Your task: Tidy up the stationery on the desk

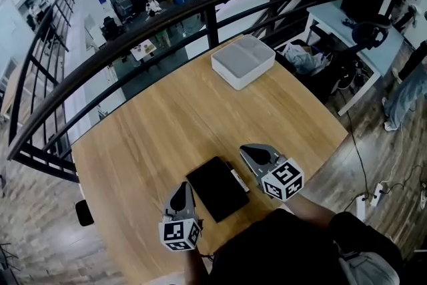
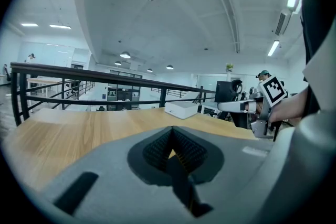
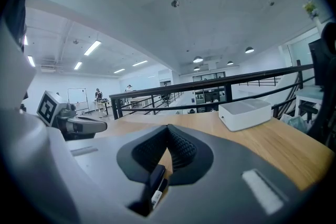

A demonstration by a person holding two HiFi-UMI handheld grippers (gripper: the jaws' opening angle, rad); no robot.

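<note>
Your left tongs (image 1: 184, 189) and right tongs (image 1: 248, 151) are both pressed together with nothing between them, which each gripper view confirms at the tips (image 2: 171, 131) (image 3: 168, 128). Only the head view shows the whole black notebook (image 1: 217, 188). It lies flat between your two tongs, the left just beside its near-left corner and the right just beyond its right edge. The right gripper view adds what the head view barely resolves. What look like two pens (image 3: 155, 187), one dark and one with a white label, lie side by side under the tongs. From above they are a thin strip (image 1: 235, 178) touching the notebook's right edge. The left gripper view shows your other gripper (image 2: 265, 99) held off to the right.

The wooden table (image 1: 153, 130) has a curved far edge against a black railing (image 1: 167, 13), with a lower floor of desks beyond. Far past the notebook, near that edge, stands one white box (image 1: 243, 61).
</note>
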